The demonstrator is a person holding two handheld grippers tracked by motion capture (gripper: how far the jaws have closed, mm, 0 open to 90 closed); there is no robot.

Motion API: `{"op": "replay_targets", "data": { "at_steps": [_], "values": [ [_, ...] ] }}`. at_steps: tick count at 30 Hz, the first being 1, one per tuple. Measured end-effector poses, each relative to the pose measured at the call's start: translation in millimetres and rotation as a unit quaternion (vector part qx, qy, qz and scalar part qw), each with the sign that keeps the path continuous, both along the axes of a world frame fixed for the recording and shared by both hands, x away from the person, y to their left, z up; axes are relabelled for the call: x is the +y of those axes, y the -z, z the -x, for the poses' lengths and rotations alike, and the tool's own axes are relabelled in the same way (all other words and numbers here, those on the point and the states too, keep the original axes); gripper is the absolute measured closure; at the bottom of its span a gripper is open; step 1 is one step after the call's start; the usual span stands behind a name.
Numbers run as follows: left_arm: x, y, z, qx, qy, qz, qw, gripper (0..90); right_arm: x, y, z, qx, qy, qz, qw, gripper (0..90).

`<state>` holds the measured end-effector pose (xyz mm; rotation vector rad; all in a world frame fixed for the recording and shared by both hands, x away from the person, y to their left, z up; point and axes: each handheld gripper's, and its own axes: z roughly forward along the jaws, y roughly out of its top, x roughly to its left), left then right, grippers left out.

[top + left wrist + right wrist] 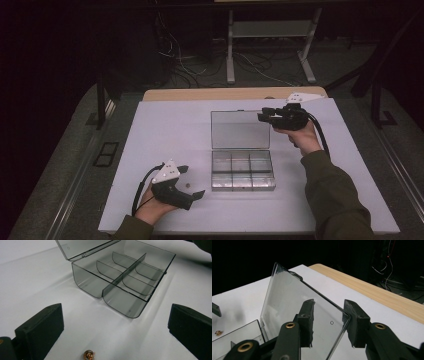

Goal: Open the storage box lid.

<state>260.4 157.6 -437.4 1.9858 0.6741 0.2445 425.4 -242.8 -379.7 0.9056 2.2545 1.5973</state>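
A clear smoky plastic organiser box [242,171] sits mid-table with its lid [240,130] standing upright and its divided compartments [125,282] bare. My right gripper [264,116] is at the lid's top right corner. Its jaws stand apart astride the lid's edge [294,302], one finger [308,317] behind the clear pane, and they do not pinch it. My left gripper [192,181] rests low at the front left, wide open. A small coppery bead [188,185] lies on the table between its jaws [89,355], untouched.
The box stands on a white board [165,130] over a wooden table whose far edge [225,93] shows behind. A table frame and loose cables [260,65] lie on the floor beyond. The person's green sleeve [335,195] crosses the right front.
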Motion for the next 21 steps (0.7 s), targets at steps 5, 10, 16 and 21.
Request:
{"op": "replay_targets", "data": {
  "at_steps": [5,10,16,21],
  "values": [
    [0.4,0.2,-0.4,0.004,-0.002,-0.003,1.0,0.0,0.9,3.9,-4.7,0.008,0.004,0.0,1.0,58.3],
    [0.5,0.5,-0.7,0.005,-0.004,0.0,1.0,0.0,1.4,7.5,-9.0,0.012,0.008,0.001,0.9999,56.9],
    [0.4,0.5,-0.6,0.006,-0.005,0.0,1.0,0.0,2.3,11.3,-12.9,0.017,0.011,0.005,0.9998,54.8],
    [-0.3,1.1,-0.5,0.011,-0.006,-0.003,0.9999,0.0,3.6,14.3,-16.1,0.018,0.016,0.014,0.9996,52.9]
  ]
}}
